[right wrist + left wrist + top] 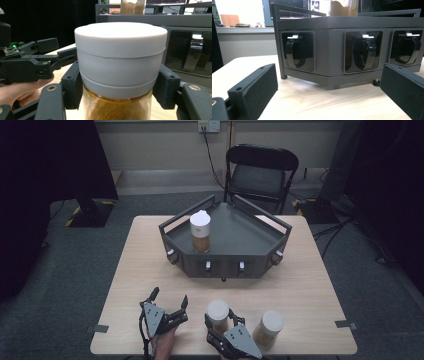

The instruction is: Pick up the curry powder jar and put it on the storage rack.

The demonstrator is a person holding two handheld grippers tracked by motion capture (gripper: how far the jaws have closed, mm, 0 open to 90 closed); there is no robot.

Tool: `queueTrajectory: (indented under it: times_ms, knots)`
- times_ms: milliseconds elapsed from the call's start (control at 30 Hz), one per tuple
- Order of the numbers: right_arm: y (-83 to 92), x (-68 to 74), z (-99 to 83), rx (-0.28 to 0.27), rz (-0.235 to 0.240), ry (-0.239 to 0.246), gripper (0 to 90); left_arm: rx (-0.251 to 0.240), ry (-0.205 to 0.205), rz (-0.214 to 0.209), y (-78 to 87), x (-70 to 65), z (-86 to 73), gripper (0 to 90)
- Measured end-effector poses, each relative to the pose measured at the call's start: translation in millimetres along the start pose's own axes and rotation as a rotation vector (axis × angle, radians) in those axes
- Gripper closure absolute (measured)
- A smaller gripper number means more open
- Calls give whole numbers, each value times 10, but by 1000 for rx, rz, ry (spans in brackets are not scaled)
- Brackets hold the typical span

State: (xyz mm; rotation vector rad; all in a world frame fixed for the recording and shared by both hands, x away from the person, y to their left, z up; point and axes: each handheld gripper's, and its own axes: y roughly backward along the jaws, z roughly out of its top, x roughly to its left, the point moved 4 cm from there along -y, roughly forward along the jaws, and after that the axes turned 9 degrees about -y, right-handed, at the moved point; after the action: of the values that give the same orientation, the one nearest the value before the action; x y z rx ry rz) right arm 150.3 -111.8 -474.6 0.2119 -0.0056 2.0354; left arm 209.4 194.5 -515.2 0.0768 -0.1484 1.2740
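A glass jar (218,310) of brown powder with a white lid stands near the table's front edge. My right gripper (220,318) is shut on it. In the right gripper view the black jaws press on the jar (121,55) from both sides, just below the lid. My left gripper (170,297) rests open to the left of it, with nothing between its jaws. A second, similar jar (268,327) stands to the right of the held one. A third jar (200,232) stands on the dark grey tray (240,232).
The tray's front wall (332,50) faces the left gripper (329,92) and carries several black latch handles. A folding chair (260,172) stands behind the table. Bare wood (300,285) lies between the tray and the jars.
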Motion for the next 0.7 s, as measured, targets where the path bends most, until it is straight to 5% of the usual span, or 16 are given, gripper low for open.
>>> queueTrajectory:
  times_ms: [700]
  knots:
    - [27,0,133,2,10,-7,348,0,0,0,0,0,0,10]
